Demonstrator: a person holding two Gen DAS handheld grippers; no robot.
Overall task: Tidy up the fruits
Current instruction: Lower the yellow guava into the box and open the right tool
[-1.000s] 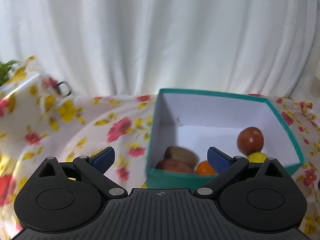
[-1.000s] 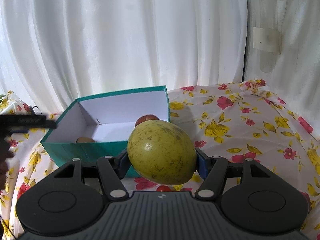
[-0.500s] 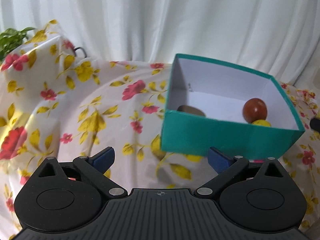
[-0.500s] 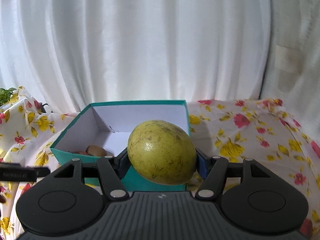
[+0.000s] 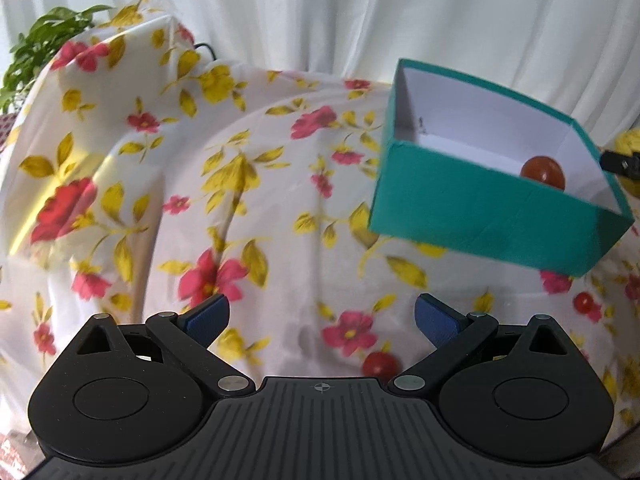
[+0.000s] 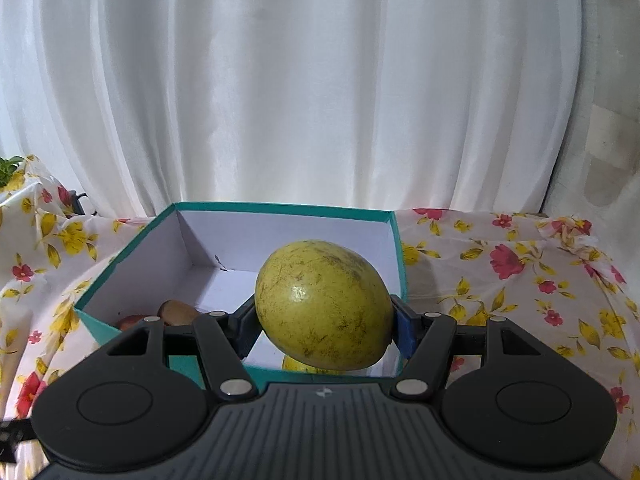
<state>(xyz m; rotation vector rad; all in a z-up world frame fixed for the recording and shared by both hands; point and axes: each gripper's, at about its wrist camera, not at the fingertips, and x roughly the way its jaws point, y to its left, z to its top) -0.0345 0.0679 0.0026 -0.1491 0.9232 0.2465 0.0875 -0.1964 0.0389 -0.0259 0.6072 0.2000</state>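
A teal box (image 5: 480, 204) with a white inside stands on the floral cloth, at the right of the left wrist view. A red round fruit (image 5: 543, 171) lies in it. My left gripper (image 5: 322, 318) is open and empty, low over the cloth, left of and nearer than the box. A small red fruit (image 5: 379, 363) lies on the cloth just ahead of it, another (image 5: 582, 301) near the box. My right gripper (image 6: 324, 328) is shut on a big yellow-green mango (image 6: 323, 304) and holds it over the box (image 6: 280, 216). A brown fruit (image 6: 176, 312) and a yellow fruit (image 6: 298, 365) lie inside.
The floral cloth (image 5: 224, 184) covers the table and rises over a raised lump at the back left. A green plant (image 5: 36, 52) stands at the far left. A white curtain (image 6: 320, 80) hangs close behind the box. The right gripper's tip shows at the right edge (image 5: 622, 162).
My left gripper has pulled back and left, away from the box. My right gripper has carried the mango left, from beside the box to over its open top.
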